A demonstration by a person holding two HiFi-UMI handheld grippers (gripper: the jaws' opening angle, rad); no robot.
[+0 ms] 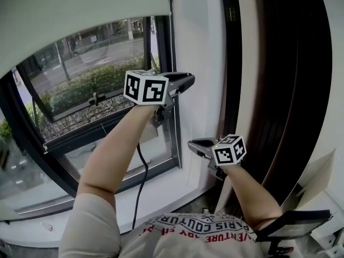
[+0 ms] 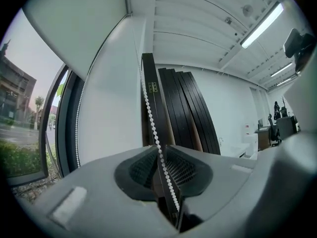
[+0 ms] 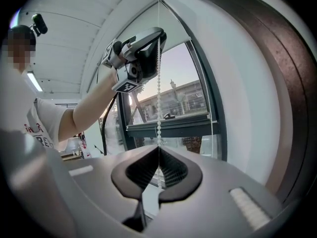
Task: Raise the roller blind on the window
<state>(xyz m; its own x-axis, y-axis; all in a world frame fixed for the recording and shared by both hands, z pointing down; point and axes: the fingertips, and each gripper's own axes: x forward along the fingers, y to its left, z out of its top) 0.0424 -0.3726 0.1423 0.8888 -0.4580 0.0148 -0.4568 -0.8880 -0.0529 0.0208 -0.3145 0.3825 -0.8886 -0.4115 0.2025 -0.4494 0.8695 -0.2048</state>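
The pale roller blind point(image 1: 80, 15) covers the top of the window point(image 1: 80, 85). Its white bead chain point(image 1: 171, 36) hangs beside the window's right frame. My left gripper point(image 1: 191, 80) is raised high at the chain. In the left gripper view the bead chain point(image 2: 151, 118) runs between the pads of the left gripper point(image 2: 162, 150), which stand a narrow gap apart and do not pinch it. Lower down, my right gripper point(image 1: 191, 144) is shut on the bead chain point(image 3: 159, 98), with the pads of the right gripper point(image 3: 158, 150) meeting on it. The left gripper point(image 3: 153, 41) shows above in the right gripper view.
Dark curved panels point(image 1: 290, 90) lean against the wall right of the window, close to both grippers. A black cable point(image 1: 141, 171) hangs under my left arm to the white sill point(image 1: 161, 198). A dark device point(image 1: 293, 224) sits at the lower right.
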